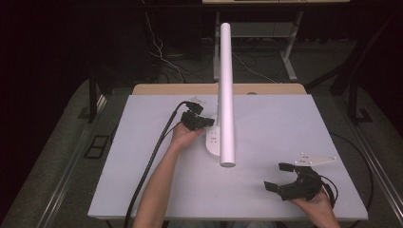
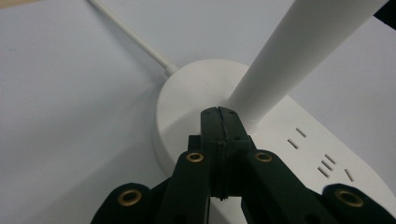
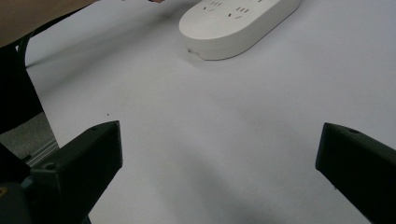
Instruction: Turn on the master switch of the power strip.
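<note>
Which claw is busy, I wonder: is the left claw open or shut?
Shut: the left claw has its jaws pressed together over the power strip, nothing between them.

The high view is looking forward and down from above the person's side, taking in the whole white table (image 1: pixel 266 123) and the dim floor behind. The left gripper view is sitting very close to the power strip (image 2: pixel 196 98), facing along closed jaws toward its cord end. The right gripper view is looking low across the tabletop from well back (probably toward the table's middle). All three are sharing the strip.
</note>
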A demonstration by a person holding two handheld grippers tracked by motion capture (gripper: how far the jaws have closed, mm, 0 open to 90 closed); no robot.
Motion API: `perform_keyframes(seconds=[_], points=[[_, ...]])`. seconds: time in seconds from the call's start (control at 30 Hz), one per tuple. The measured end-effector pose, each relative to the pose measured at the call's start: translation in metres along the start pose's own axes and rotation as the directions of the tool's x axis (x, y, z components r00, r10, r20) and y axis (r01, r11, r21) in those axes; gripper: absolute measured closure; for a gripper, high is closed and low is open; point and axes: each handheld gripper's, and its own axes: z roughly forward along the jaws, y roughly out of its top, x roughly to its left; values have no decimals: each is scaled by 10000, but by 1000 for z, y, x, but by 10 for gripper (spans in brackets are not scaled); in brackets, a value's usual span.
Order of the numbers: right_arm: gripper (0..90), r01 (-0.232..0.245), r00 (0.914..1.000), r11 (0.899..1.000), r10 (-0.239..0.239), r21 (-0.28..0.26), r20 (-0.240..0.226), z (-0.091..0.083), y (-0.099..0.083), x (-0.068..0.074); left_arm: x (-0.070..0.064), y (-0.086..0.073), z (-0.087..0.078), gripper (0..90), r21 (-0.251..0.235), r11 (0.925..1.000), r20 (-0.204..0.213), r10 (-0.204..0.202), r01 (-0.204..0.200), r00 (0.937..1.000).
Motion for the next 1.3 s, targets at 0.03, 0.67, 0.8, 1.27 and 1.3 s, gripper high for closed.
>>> perform_keyframes(seconds=[0.03, 0.67, 0.8, 1.27, 1.3], points=[[1, 3, 10000, 10000, -3, -18, 0, 0, 0, 0, 0, 0, 0, 900, 68, 9999, -34, 116, -115, 9999], [1, 196, 9997, 9998, -197, -72, -124, -3, 0, 3, -2, 7, 4, 900, 503, 9980, -193, -368, 378, 9991], [1, 201, 9997, 9998, -202, -74, -113, -3, 0, 3, -1, 9, 0, 900, 1230, 9917, -353, 416, -370, 9985], [1, 113, 9999, 9999, -114, -118, -100, -2, 0, 1, -2, 2, 2, 900, 470, 9983, -367, -330, 347, 9988], [1, 85, 9999, 9999, -86, -121, -95, -3, 0, 1, -2, 2, 1, 900, 481, 9984, -357, -292, 309, 9989]])
